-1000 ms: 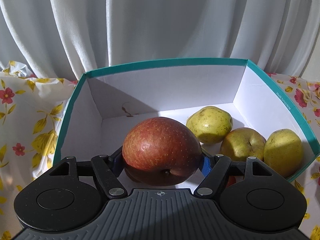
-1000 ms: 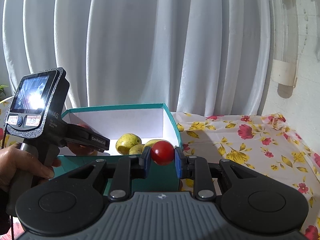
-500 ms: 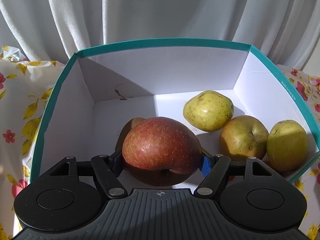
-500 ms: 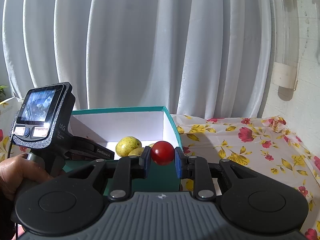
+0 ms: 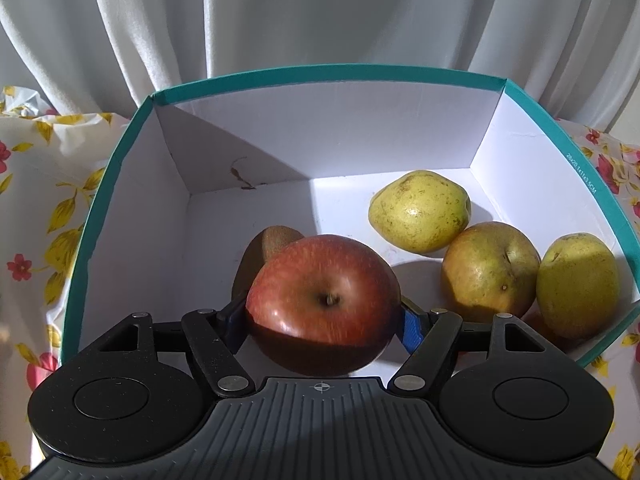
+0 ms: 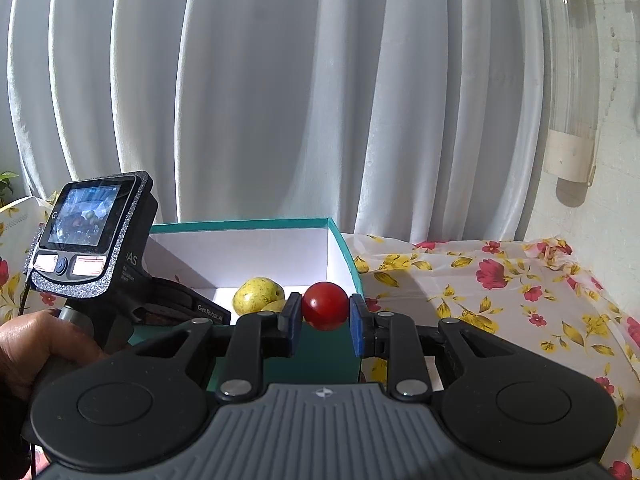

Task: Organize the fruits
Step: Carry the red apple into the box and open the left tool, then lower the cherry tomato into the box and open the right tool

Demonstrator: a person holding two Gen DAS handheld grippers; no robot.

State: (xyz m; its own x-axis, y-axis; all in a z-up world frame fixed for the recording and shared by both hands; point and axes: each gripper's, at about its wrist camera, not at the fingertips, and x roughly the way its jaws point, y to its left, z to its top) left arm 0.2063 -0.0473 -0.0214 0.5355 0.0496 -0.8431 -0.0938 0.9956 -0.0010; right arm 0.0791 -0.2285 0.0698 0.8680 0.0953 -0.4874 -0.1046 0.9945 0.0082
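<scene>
Left hand-held gripper (image 5: 322,320) is gripping the red apple (image 5: 322,300), holding it inside the teal box (image 5: 328,74) beside the kiwi (image 5: 260,256). Next: lowering, releasing. Right hand-held gripper (image 6: 325,322) is clamping a tomato (image 6: 325,306), waiting outside.

This looks like a home: a counter spread with a flowered plastic cloth (image 6: 500,280), white pleated curtains (image 6: 280,100) hanging close behind it, and a painted wall (image 6: 616,200) at the far right.
</scene>
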